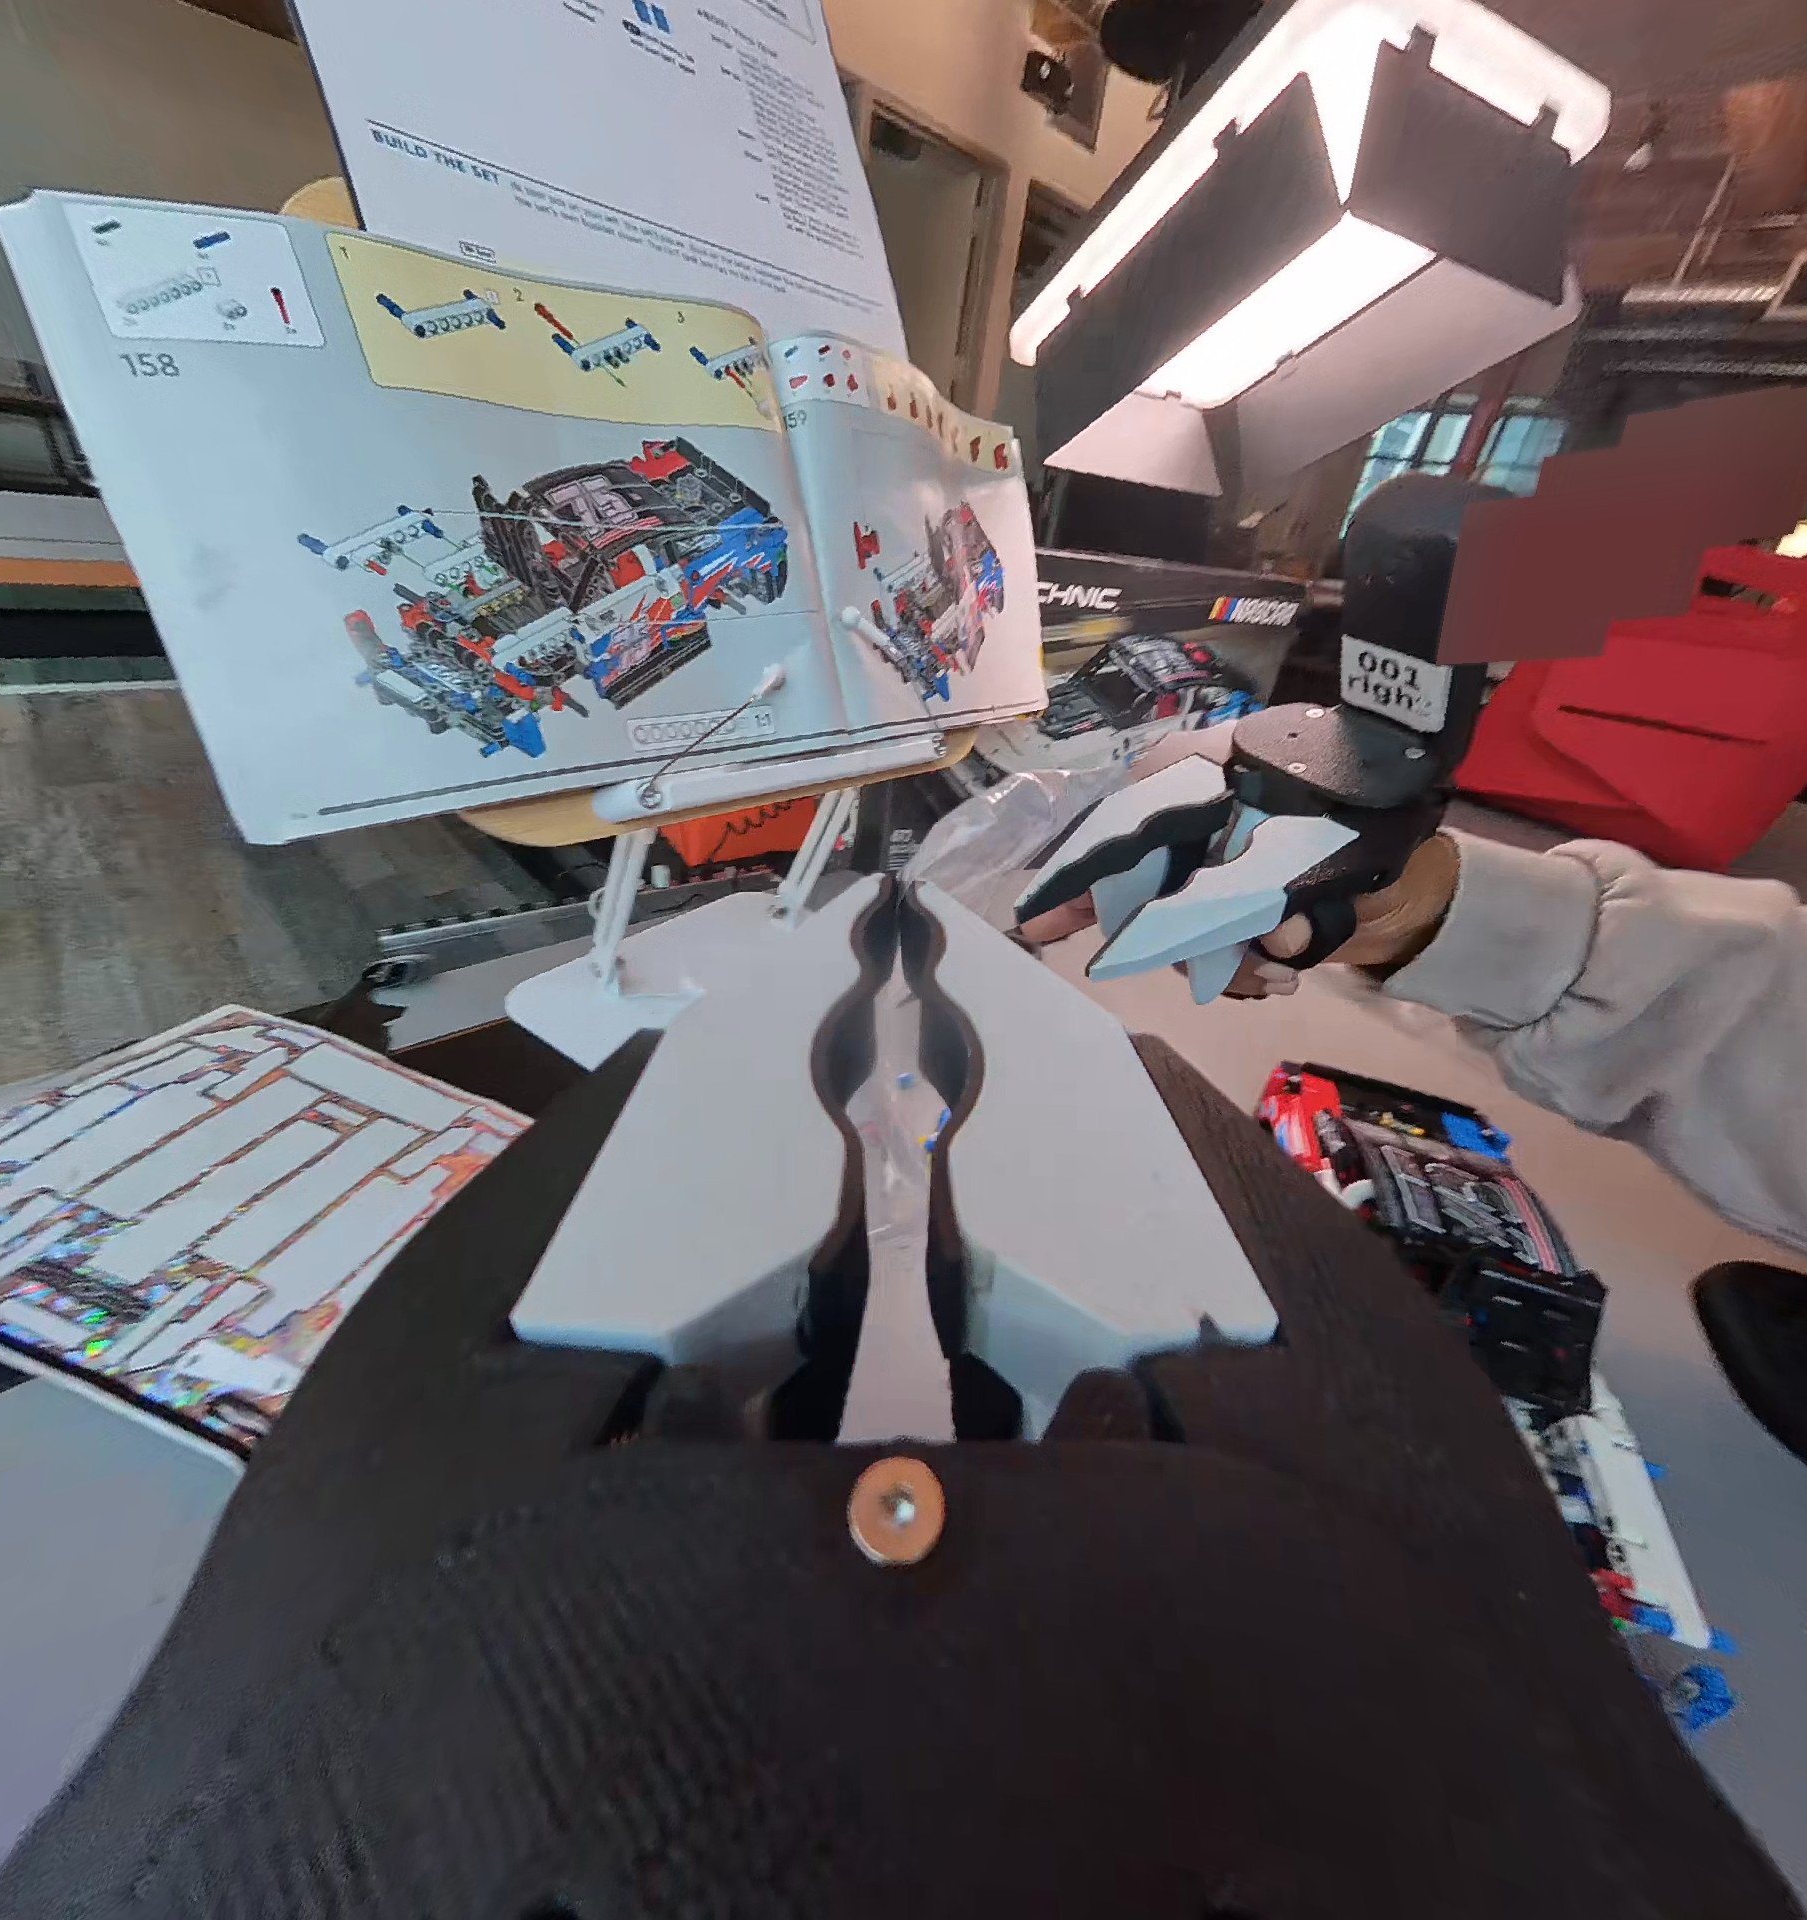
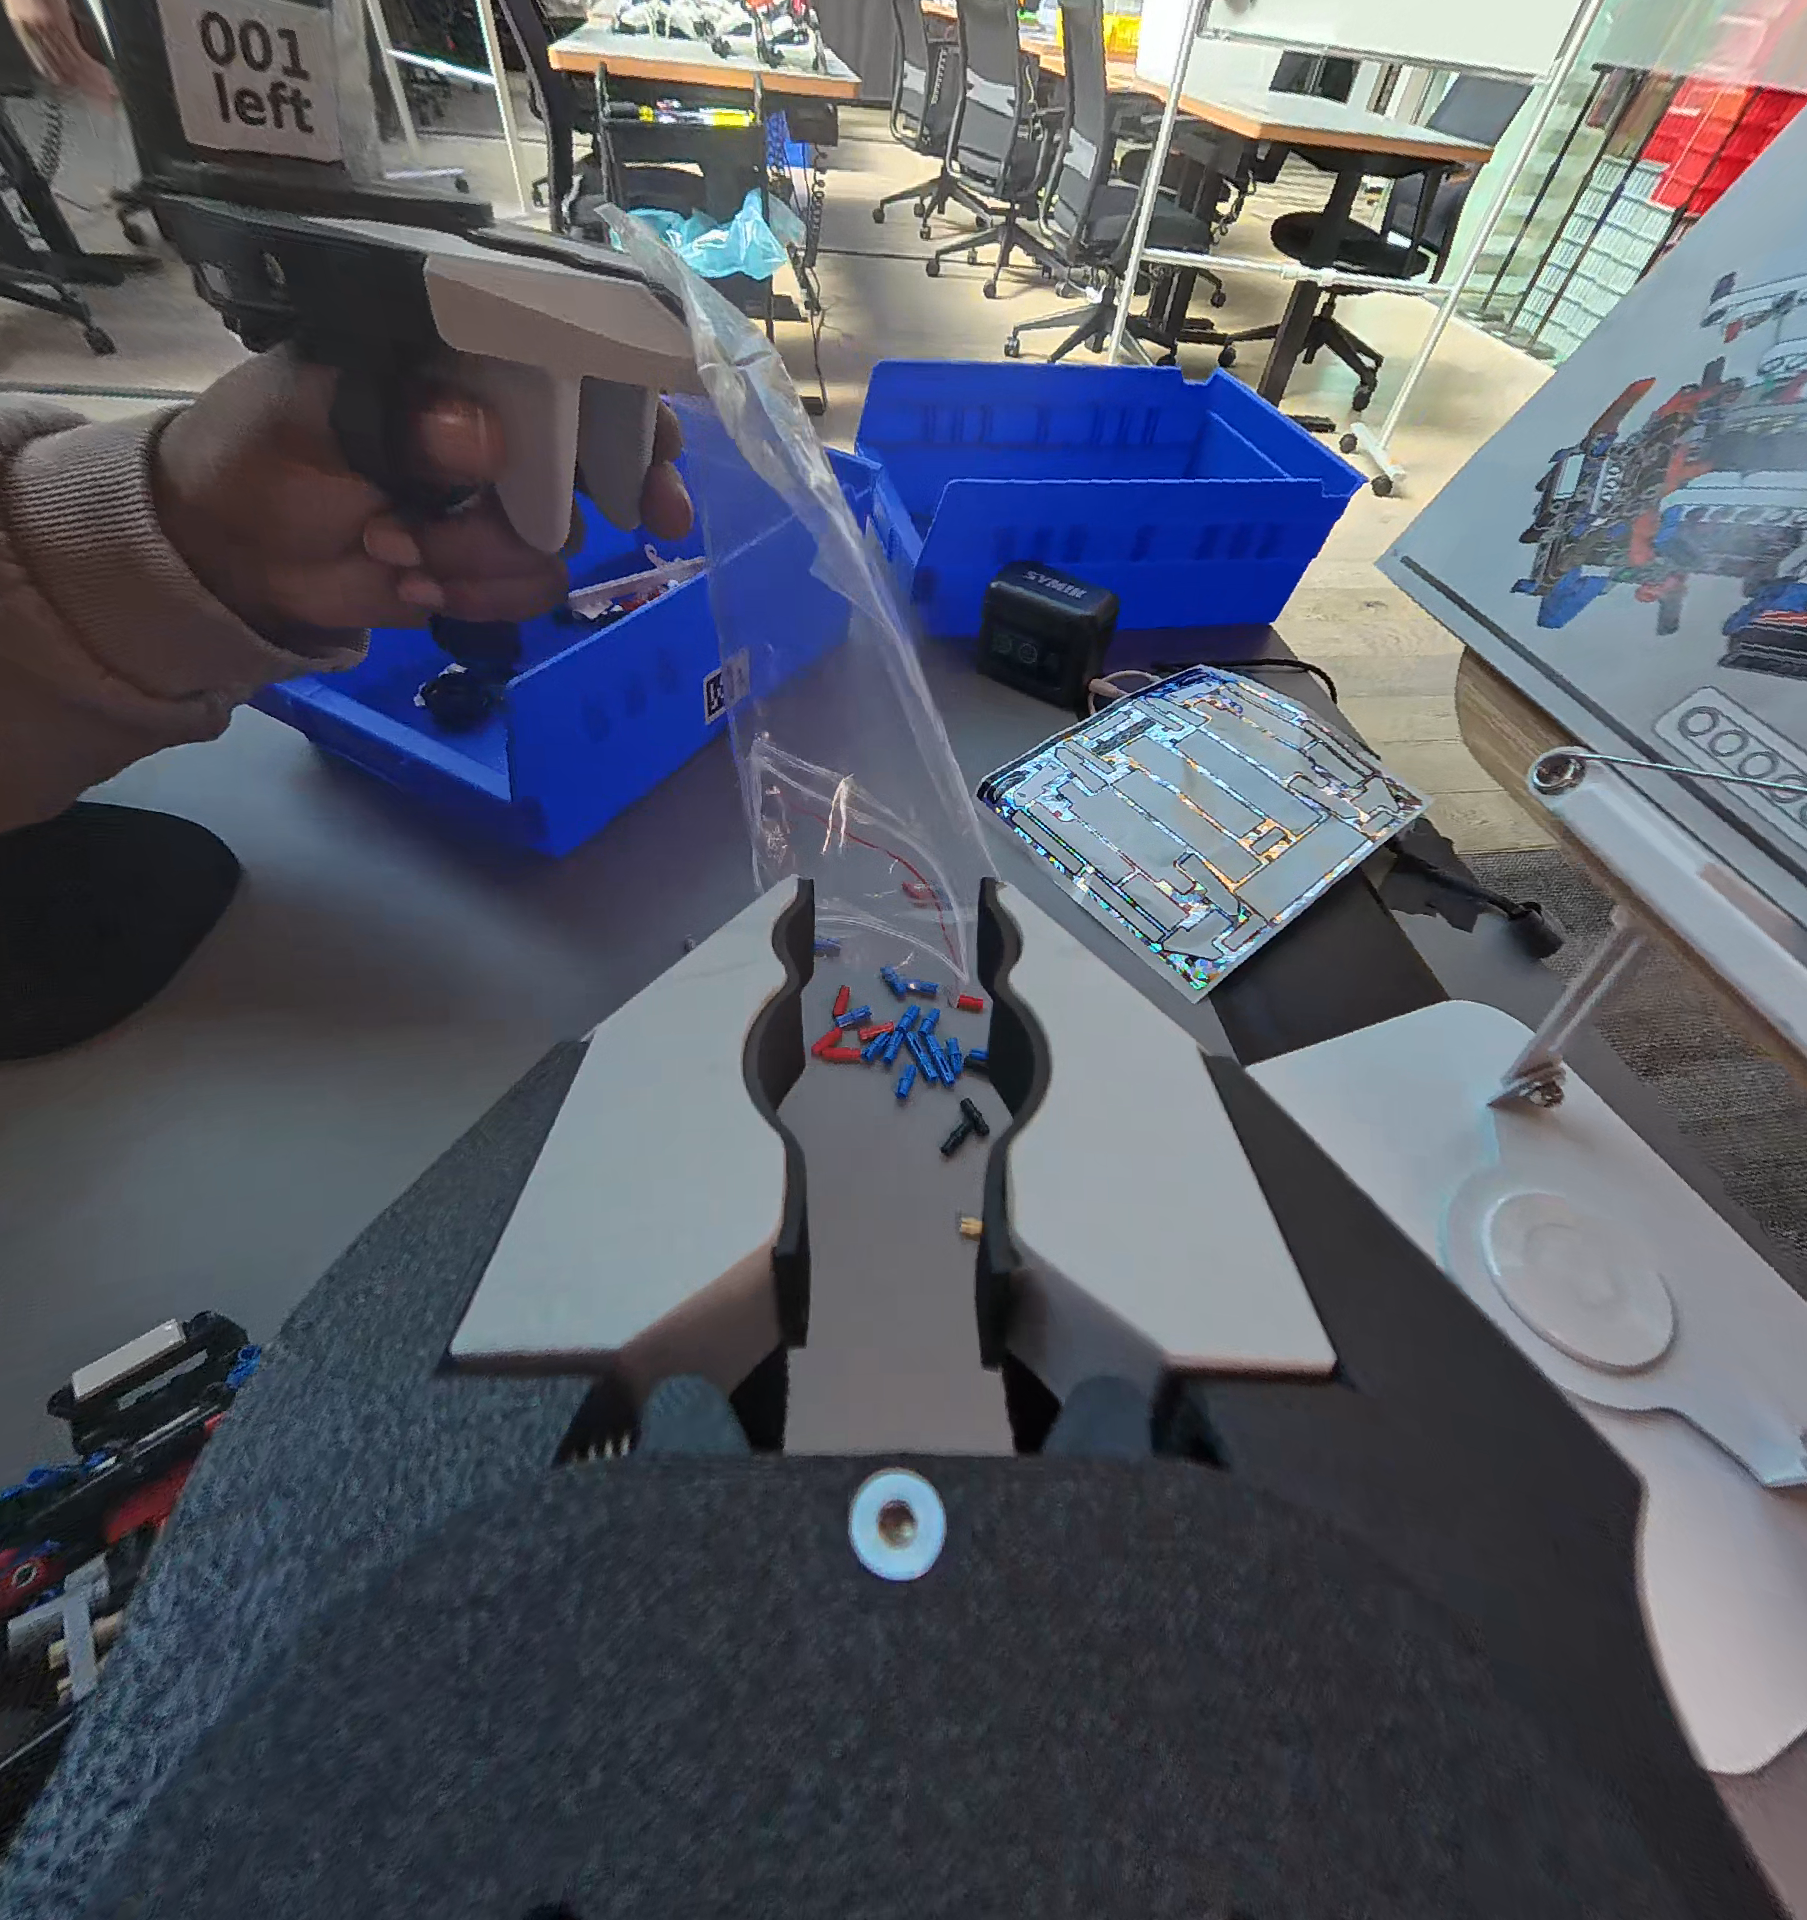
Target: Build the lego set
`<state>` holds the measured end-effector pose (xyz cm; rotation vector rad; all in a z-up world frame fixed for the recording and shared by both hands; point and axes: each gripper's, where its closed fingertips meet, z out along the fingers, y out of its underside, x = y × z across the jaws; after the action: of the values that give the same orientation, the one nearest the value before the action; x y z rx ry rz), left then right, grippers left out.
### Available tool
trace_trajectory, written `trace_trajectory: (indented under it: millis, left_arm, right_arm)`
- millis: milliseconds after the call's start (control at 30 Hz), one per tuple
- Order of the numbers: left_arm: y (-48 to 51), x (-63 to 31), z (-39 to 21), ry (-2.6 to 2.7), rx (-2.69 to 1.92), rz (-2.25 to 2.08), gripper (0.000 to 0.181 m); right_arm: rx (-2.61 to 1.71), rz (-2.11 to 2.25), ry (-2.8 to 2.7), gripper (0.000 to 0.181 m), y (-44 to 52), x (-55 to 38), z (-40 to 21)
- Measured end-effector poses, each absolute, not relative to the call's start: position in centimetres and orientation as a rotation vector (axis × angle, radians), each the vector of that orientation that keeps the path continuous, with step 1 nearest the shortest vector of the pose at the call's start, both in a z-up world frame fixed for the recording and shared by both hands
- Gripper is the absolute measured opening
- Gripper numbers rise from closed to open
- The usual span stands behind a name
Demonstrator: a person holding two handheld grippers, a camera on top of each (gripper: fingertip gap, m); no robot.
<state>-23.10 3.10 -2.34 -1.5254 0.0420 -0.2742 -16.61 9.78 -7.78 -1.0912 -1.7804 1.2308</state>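
Two units | left hand-held gripper [image 2: 670,301] pinches plastic bag [image 2: 826,644] | right hand-held gripper [image 2: 894,914] agape over pins [image 2: 904,1039]

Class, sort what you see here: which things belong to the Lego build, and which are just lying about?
Part of the job:
clear plastic bag, pinched by the left gripper
loose pins
instruction booklet
half-built car
right gripper, open

Just lying about:
sticker sheet
blue bins
small black device

The partly built red, black and blue lego car [image 2: 37,1496] is cut off at the frame's left edge; the open instruction booklet [image 2: 1699,540] runs off the right edge.
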Motion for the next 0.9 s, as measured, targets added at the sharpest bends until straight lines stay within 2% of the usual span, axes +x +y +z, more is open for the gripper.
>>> trace_trajectory:
  millis: [33, 233, 300, 333, 400, 533, 667, 800, 833, 900]
  left_arm:
    - [3.0, -22.5, -2.1, 0.035, -1.503, -0.345, 0.000]
    - [2.3, -18.3, -1.0, 0.018, -1.358, -0.766, 0.000]
    - [2.3, -16.4, -1.3, 0.038, -1.339, -0.849, 0.000]
    - [2.2, -15.3, -1.4, 0.058, -1.333, -0.890, 0.000]
    - [2.1, -13.7, -1.7, 0.100, -1.333, -0.934, 0.000]
    - [1.0, -11.8, -3.2, 0.268, -1.419, -0.854, 0.000]
    - [-0.1, -11.1, -2.0, 0.291, -1.345, -0.843, 0.002]
    - [-0.6, -7.9, -2.1, 0.246, -1.339, -1.106, 0.064]
    - [-0.2, -6.6, -2.5, 0.238, -1.364, -1.142, 0.073]
    - [1.0, -4.5, -3.5, 0.234, -1.402, -1.115, 0.079]
  right_arm:
    - [-1.083, 1.225, -1.771, 0.033, 9.8, -16.0, -7.4]
    - [-0.995, 1.282, -1.702, 0.057, 8.8, -11.1, -4.4]
    - [-0.970, 1.248, -1.720, 0.058, 8.0, -9.8, -4.3]
    - [-0.957, 1.235, -1.740, 0.045, 7.4, -9.2, -4.4]
    - [-0.921, 1.203, -1.779, 0.000, 6.3, -7.8, -4.3]
    - [-0.933, 1.358, -1.791, 0.000, 5.2, -3.8, -2.2]
    - [-0.986, 1.477, -1.719, 0.000, 5.3, -1.8, -0.5]
    - [-0.975, 1.504, -1.588, 0.000, 5.2, -1.5, 1.2]
    - [-0.967, 1.528, -1.568, 0.000, 4.8, -1.6, 1.5]
    - [-0.967, 1.605, -1.521, 0.000, 3.9, -2.0, 2.0]
